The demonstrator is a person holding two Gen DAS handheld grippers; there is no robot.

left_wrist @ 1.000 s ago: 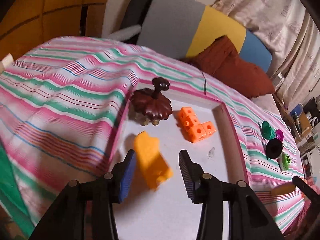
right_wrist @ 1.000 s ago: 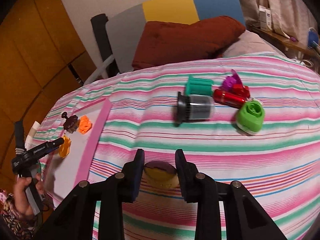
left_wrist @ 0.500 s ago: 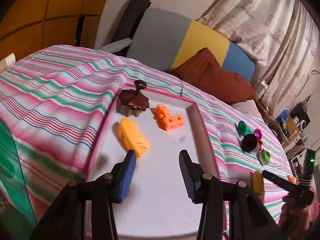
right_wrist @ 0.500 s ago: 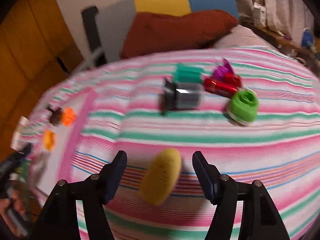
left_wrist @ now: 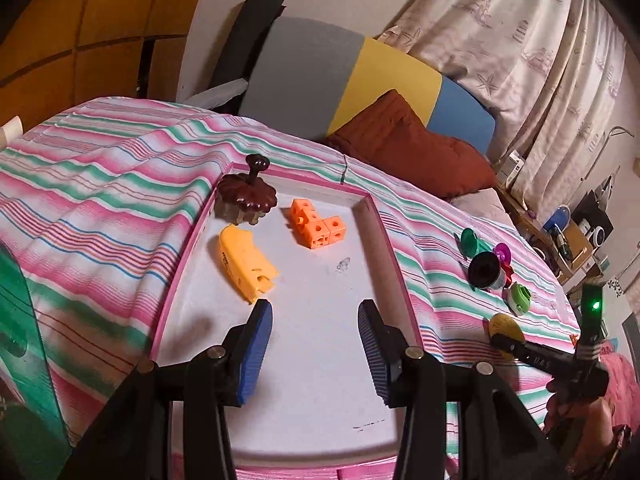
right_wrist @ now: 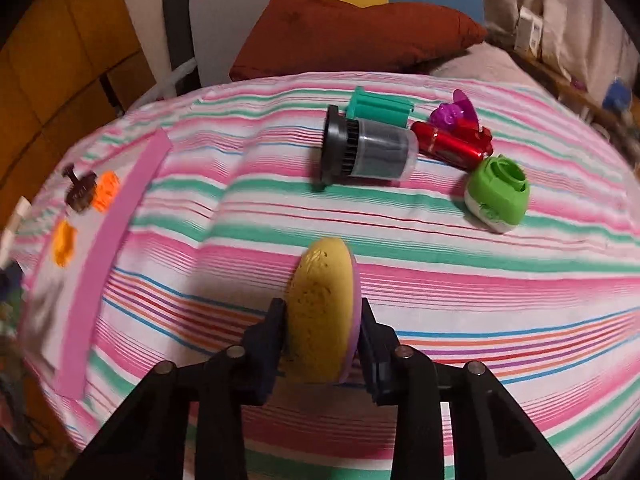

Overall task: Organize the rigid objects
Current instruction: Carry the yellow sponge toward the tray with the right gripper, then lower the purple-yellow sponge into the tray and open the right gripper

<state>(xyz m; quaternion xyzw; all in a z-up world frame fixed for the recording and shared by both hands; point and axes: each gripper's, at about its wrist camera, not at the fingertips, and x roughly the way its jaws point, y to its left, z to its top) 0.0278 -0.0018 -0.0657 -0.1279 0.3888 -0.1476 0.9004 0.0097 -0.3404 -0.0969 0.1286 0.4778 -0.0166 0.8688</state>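
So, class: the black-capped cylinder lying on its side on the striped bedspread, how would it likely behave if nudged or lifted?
The black-capped cylinder would probably roll, since its round body lies sideways, though its wider ribbed cap may steer it in a curve. It looks like rigid plastic, so likely stiff and fairly light. The soft striped bedspread may damp any rolling.

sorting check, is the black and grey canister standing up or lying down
Lying down: the canister rests on its side on the striped sheet, black ribbed cap pointing left.
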